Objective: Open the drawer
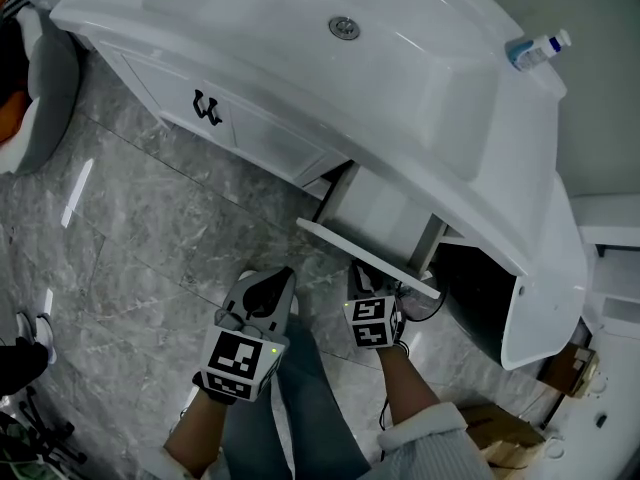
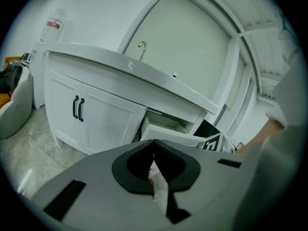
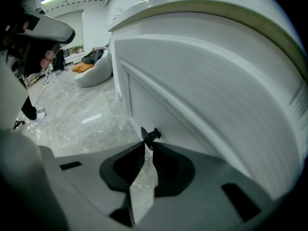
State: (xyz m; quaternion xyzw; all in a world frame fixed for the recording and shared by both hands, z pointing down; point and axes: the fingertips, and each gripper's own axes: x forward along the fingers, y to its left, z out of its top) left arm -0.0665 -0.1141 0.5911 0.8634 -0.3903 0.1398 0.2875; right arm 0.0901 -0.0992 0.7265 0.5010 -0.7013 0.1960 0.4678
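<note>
The white drawer (image 1: pixel 385 213) stands pulled partly out from under the vanity counter (image 1: pixel 470 158), its front panel (image 1: pixel 365 253) facing me. My right gripper (image 1: pixel 366 276) is down at that panel. In the right gripper view its tips (image 3: pixel 147 146) pinch the small black drawer handle (image 3: pixel 152 134) on the white front (image 3: pixel 192 114). My left gripper (image 1: pixel 282 274) hangs over the floor to the left of the drawer, shut with nothing in it (image 2: pixel 154 141). From the left gripper view the open drawer (image 2: pixel 166 131) shows beyond the tips.
Left of the drawer are two white cabinet doors with black handles (image 1: pixel 207 108) (image 2: pixel 78 109). A bottle (image 1: pixel 535 48) lies on the counter's right end. A grey bean bag (image 1: pixel 40 98) sits on the marble floor (image 1: pixel 150 238) at left. A cardboard box (image 1: pixel 500 433) stands at lower right.
</note>
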